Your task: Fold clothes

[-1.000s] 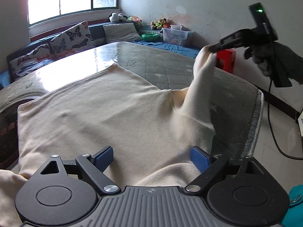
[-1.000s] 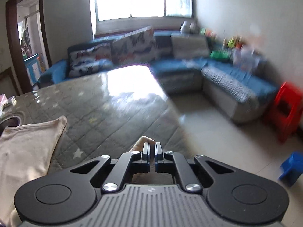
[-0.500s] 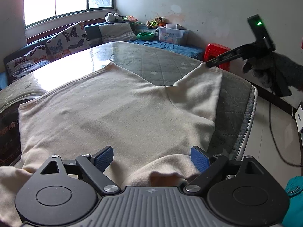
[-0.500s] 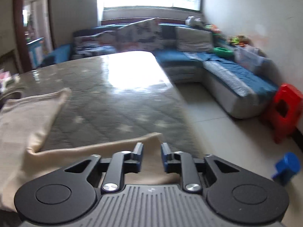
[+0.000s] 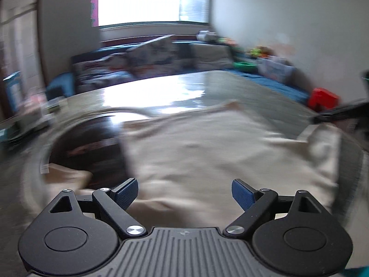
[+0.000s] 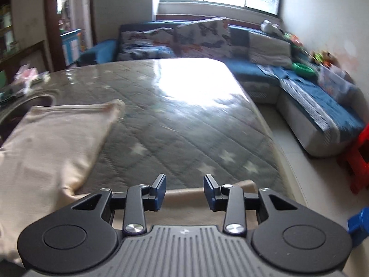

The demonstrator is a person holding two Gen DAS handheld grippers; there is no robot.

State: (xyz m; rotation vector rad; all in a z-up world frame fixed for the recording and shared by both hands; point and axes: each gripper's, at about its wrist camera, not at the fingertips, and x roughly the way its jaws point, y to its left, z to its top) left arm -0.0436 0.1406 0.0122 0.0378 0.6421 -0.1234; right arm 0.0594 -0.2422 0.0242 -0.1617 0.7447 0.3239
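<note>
A cream garment (image 5: 207, 152) lies spread flat on the grey quilted table (image 5: 258, 92). My left gripper (image 5: 185, 192) is open and empty, just above the garment's near edge; this view is blurred. My right gripper (image 6: 185, 190) is open and empty, with the garment's sleeve (image 6: 191, 195) lying flat under its fingers. The garment's body (image 6: 55, 138) stretches away to the left in the right wrist view. The right gripper also shows in the left wrist view (image 5: 339, 113), at the far right over the sleeve end.
A round dark opening (image 5: 92, 143) sits in the table left of the garment. A blue sofa with cushions (image 6: 196, 39) runs along the back and right. A red stool (image 6: 362, 154) and a blue stool (image 6: 359, 221) stand on the floor to the right.
My right gripper has laid the sleeve flat on the table, opened and let it go. My left gripper has swung to the left and stays open.
</note>
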